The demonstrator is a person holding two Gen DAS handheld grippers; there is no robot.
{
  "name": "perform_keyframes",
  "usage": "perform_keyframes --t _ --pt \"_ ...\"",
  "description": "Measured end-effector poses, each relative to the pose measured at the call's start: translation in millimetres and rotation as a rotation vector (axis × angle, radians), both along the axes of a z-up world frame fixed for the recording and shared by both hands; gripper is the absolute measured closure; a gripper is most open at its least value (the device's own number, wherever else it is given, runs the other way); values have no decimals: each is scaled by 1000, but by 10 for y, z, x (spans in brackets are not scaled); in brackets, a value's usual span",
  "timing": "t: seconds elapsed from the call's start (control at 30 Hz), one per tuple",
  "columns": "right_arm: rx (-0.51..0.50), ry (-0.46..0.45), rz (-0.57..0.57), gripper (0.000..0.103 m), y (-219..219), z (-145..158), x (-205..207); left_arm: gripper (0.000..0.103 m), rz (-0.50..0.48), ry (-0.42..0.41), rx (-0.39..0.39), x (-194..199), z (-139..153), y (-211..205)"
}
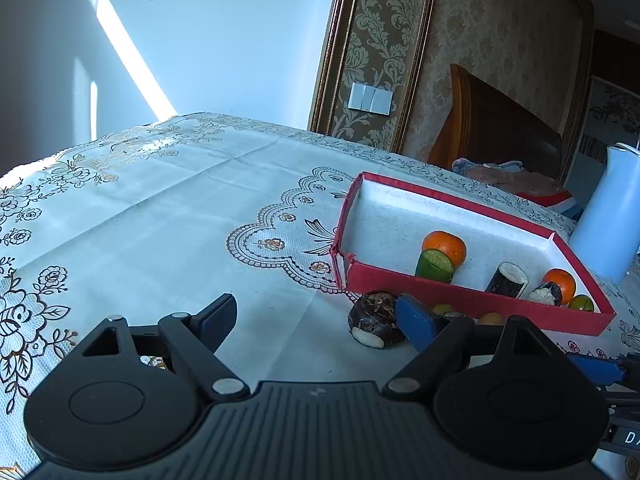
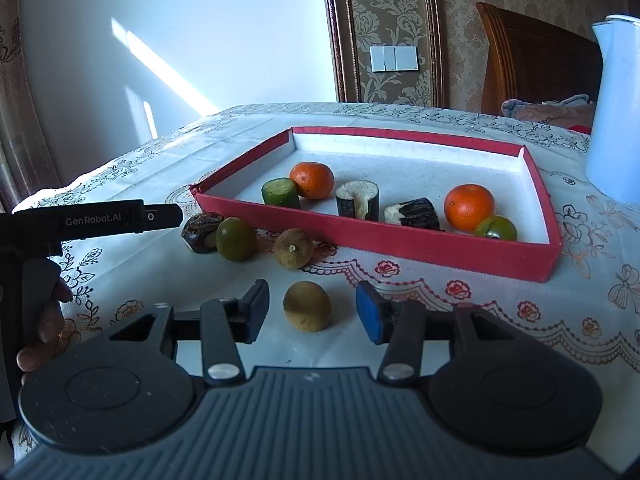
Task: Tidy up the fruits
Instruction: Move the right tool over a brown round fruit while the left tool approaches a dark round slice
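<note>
The yellowish fruit (image 2: 307,306) sits on the table (image 2: 460,320) between the right gripper (image 2: 312,312) fingers, near side of the red box (image 2: 400,236); both pads are clear of it, so nothing's grasped, probably lined up for a pickup into the box. The left gripper (image 1: 320,318) is spread wide and released beside a dark chunk (image 1: 374,318). It reads "GenRobot.AI".

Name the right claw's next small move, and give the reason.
Probably close the right claw on the yellowish fruit. The fruit sits on the tablecloth between the open pads, gaps on both sides, outside the red tray that already holds other fruit.
</note>
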State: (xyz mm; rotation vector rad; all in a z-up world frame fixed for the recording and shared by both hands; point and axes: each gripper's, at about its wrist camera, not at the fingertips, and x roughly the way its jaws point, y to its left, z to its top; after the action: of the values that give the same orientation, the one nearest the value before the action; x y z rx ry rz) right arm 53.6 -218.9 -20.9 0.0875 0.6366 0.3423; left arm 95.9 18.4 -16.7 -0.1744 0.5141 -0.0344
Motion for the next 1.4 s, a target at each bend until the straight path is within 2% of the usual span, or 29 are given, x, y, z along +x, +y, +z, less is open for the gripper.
perform_keyframes --t 0.1,0.17,0.37,0.93,1.33,1.4 --pt "-7 3 6 56 25 -5 14 16 -4 -2 11 0 2 -25" --pt "-10 7 8 61 25 -8 18 16 -6 2 23 11 2 -45" --pt "-21 18 13 61 50 -23 32 16 1 10 50 21 -8 -78" --pt "-47 40 7 61 77 -43 61 16 10 13 58 18 -9 -90" --pt "-87 47 -9 67 127 -59 71 16 11 15 47 12 -14 -70" --pt "-91 46 -10 72 131 -57 69 16 14 11 44 0 -10 -68"
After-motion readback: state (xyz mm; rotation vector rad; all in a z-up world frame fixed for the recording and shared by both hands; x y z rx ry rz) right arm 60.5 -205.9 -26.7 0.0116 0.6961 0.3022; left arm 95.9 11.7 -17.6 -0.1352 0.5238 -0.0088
